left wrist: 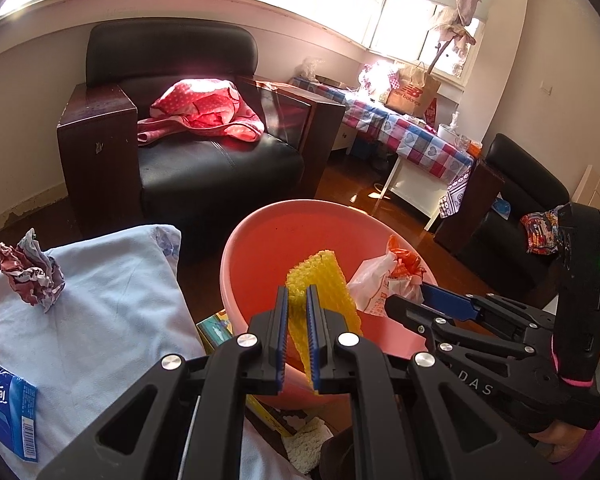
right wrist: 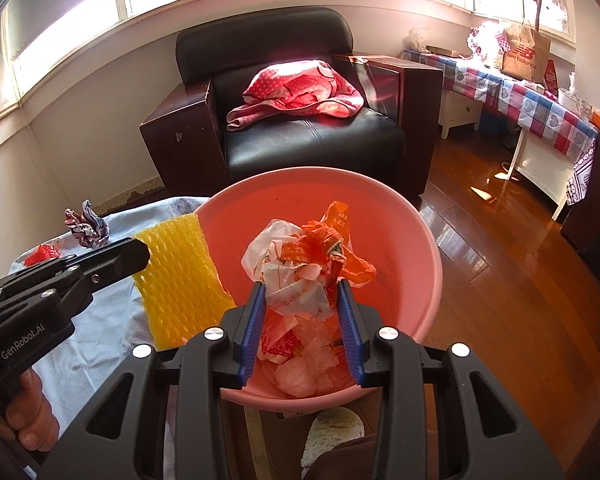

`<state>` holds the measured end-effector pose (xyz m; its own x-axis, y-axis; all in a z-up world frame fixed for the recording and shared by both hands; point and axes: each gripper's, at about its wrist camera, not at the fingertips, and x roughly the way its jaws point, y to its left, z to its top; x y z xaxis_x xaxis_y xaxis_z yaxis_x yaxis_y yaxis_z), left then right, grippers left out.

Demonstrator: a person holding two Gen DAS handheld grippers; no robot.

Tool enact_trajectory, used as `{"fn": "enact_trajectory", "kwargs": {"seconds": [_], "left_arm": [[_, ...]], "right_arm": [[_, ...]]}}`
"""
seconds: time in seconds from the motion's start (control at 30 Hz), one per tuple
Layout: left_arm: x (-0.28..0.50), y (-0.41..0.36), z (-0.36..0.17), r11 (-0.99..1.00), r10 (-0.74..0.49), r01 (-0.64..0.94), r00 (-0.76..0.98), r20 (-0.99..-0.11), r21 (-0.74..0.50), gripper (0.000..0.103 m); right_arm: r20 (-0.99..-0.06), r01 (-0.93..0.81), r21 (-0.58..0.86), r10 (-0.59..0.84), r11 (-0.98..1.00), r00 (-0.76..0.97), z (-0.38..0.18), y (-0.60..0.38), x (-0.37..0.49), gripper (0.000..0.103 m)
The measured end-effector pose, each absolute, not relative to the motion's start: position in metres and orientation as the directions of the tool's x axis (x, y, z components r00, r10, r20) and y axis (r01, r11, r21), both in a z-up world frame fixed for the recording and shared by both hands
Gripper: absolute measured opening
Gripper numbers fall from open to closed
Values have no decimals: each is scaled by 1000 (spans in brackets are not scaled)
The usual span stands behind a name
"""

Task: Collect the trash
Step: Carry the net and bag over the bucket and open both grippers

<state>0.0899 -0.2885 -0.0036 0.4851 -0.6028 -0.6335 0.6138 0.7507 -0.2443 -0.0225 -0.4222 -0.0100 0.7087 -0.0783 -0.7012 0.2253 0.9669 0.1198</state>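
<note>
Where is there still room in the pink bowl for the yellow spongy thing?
The far half of the pink bowl is bare, behind the orange-and-white bag. The near side is crowded with crumpled plastic. The yellow foam hangs by the left rim.

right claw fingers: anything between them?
Yes. In the right wrist view the right claw has the crumpled white-and-orange plastic bag between its fingers, over the pink basin.
</note>
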Motion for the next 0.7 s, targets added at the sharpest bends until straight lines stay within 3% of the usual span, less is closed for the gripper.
{"fn": "enact_trajectory", "kwargs": {"seconds": [0.17, 0.3, 0.4, 0.63, 0.7], "left_arm": [[89, -286, -9, 760, -593, 598, 479, -647, -255, 8], [87, -284, -7, 765, -593, 588, 485, -643, -263, 17], [82, -283, -1, 770, -593, 582, 501, -630, -262, 30], [66, -283, 14, 779, -586, 576, 532, -611, -246, 31], [60, -280, 18, 784, -581, 574, 545, -605, -236, 36]], "right_arm": [[-712, 231, 143, -62, 962, 699, -14, -427, -22, 38], [-722, 242, 181, -38, 953, 690, -18, -434, -23, 39], [-719, 241, 178, -42, 954, 694, -17, -437, -27, 43], [-699, 242, 189, -43, 952, 714, -10, -450, -41, 46], [-691, 232, 188, -39, 954, 722, -8, -450, -44, 46]]}}
